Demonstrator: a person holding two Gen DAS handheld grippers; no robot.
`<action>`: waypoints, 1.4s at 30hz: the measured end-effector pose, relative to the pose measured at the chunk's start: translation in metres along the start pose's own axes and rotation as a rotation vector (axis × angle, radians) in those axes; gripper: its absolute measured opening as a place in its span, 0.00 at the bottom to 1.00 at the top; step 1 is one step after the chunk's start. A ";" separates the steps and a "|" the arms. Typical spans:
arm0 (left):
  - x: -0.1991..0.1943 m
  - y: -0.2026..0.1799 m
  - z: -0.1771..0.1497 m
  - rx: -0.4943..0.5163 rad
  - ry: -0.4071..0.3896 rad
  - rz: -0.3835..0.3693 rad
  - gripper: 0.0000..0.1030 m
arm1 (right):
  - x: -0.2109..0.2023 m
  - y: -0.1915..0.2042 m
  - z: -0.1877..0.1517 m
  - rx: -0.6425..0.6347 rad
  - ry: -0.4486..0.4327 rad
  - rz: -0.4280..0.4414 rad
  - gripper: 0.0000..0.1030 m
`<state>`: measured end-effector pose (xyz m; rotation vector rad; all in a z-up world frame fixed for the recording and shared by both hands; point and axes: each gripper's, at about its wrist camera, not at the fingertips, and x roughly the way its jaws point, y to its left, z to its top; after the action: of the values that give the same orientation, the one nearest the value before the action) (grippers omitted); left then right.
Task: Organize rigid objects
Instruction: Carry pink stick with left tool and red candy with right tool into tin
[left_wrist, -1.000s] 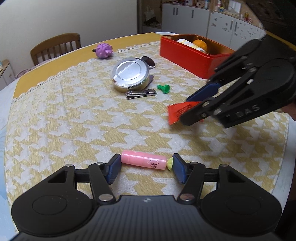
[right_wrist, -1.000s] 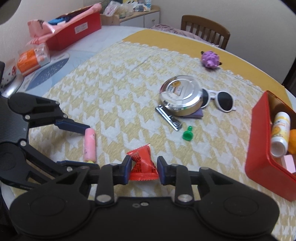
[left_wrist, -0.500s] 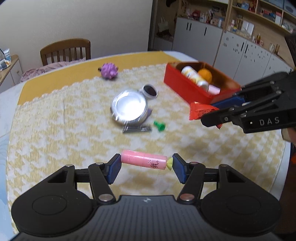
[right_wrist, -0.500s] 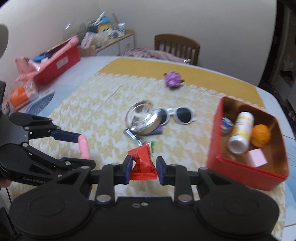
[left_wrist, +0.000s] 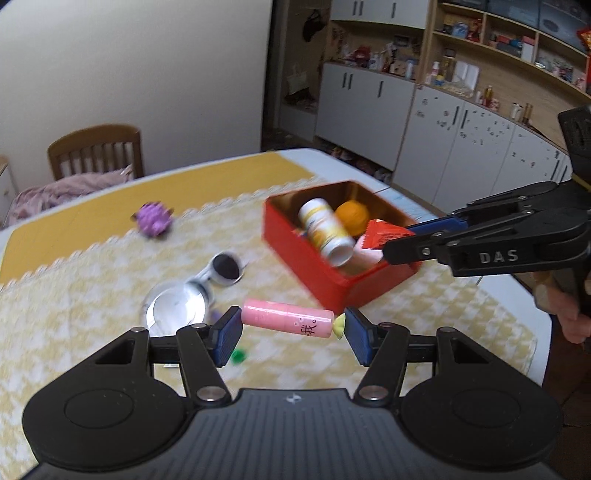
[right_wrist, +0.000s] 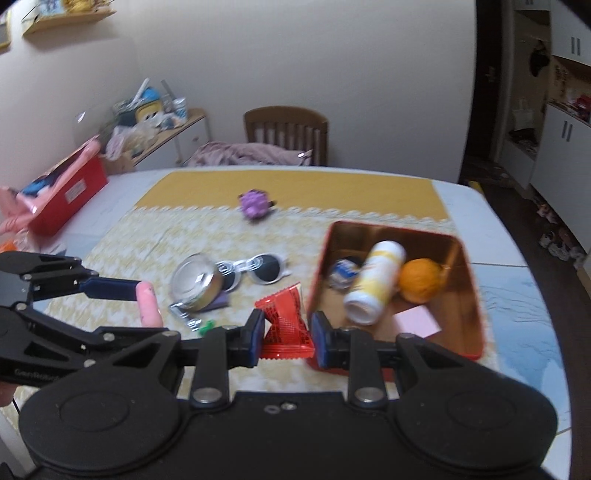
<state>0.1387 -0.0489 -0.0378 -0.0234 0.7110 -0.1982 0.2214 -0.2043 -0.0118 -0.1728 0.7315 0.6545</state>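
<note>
Nearest to me, the left gripper (left_wrist: 290, 325) is clamped end to end on a pink tube (left_wrist: 286, 322), its blue pads pressing on the flat end and on the small yellow cap. The tube lies crosswise between the jaws, lifted clear of the tabletop (left_wrist: 74, 295). In the right wrist view the same tube (right_wrist: 147, 302) shows as a pink stub at the tips of that gripper (right_wrist: 142, 308).

The right gripper (right_wrist: 288, 334) is closed on a crumpled red packet (right_wrist: 286, 321), pinched from both sides. From the left wrist view the packet (left_wrist: 384, 233) hangs over the near right part of the red box (left_wrist: 295, 251), held at the tip of the right gripper (left_wrist: 397, 240); a hand (left_wrist: 565, 306) grips its handle at the far right.

Below, on the yellow-and-white patterned cloth (right_wrist: 147, 240), lie a small green piece (right_wrist: 207, 325), a metal clip (right_wrist: 184, 316), a round silver tin (right_wrist: 195, 282) and white sunglasses (right_wrist: 258, 271) touching the tin.

The red box (right_wrist: 474, 295) stands open to the right of these. Inside are a white-and-yellow bottle (right_wrist: 373, 282) lying on its side, an orange ball (right_wrist: 421, 279) just beside it, a pink pad (right_wrist: 417, 321) and a small blue-and-white item (right_wrist: 345, 271).

Farther back a purple spiky toy (right_wrist: 255, 203) rests near the cloth's lace edge. Beyond the tabletop stands a wooden chair (right_wrist: 286, 131).
</note>
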 end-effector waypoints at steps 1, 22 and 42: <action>0.003 -0.006 0.005 0.006 -0.003 -0.005 0.58 | -0.001 -0.007 0.001 0.006 -0.003 -0.005 0.26; 0.126 -0.074 0.063 -0.027 0.123 0.003 0.58 | 0.044 -0.122 0.009 0.029 0.083 -0.057 0.26; 0.214 -0.083 0.074 -0.087 0.337 0.116 0.58 | 0.117 -0.145 0.022 -0.022 0.306 0.033 0.21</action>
<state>0.3308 -0.1742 -0.1124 -0.0321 1.0535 -0.0597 0.3878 -0.2532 -0.0847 -0.2861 1.0233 0.6754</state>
